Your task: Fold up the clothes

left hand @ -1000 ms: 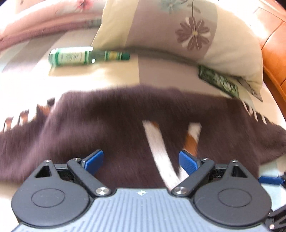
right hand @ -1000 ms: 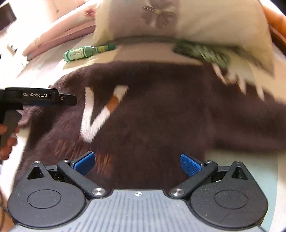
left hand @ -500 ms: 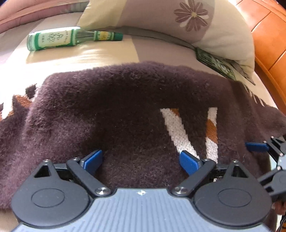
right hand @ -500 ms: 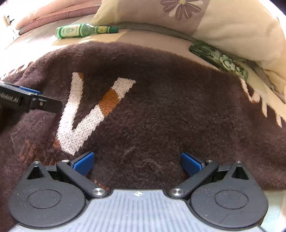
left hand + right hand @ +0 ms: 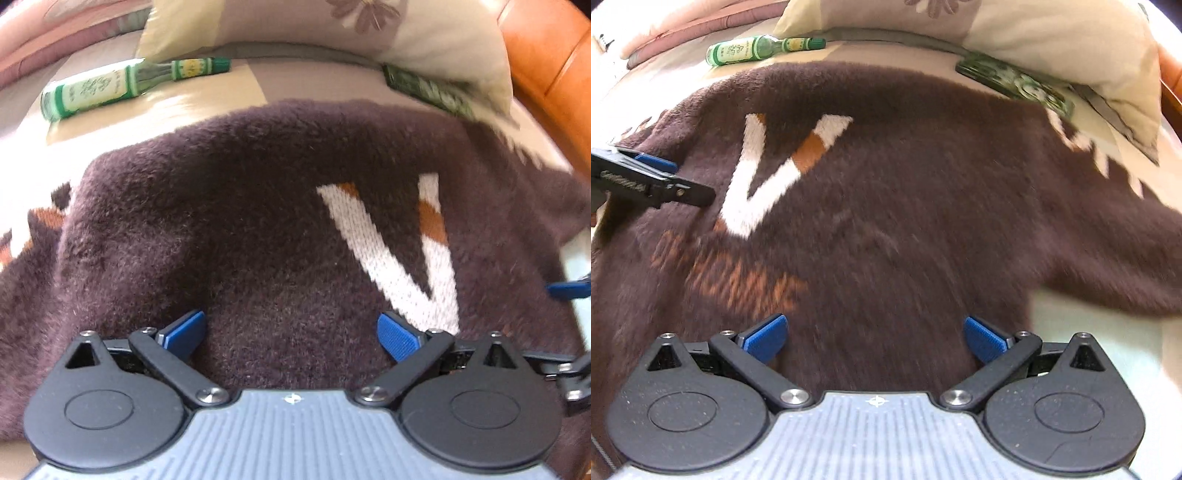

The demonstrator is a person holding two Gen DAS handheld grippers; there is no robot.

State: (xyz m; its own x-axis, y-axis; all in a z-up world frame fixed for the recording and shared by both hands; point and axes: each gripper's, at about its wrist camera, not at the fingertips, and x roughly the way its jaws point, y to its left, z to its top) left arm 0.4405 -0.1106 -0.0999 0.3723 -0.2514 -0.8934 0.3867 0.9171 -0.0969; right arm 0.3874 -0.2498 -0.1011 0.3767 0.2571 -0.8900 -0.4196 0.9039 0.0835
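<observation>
While the brown sweater (image 5: 905, 206) fills the bed below the pillow (image 5: 1052, 40), bare sheet shows off its right edge; left gripper (image 5: 291, 334) and right gripper (image 5: 873, 338) hover spread wide, holding nothing.

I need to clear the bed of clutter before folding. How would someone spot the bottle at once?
Look past the far edge of the brown sweater to the flowered pillow. The green bottle lies on its side on the bedcover by the pillow's left corner. Unlike the flat green packet under the pillow's right side, it is round, with a pale label.
</observation>
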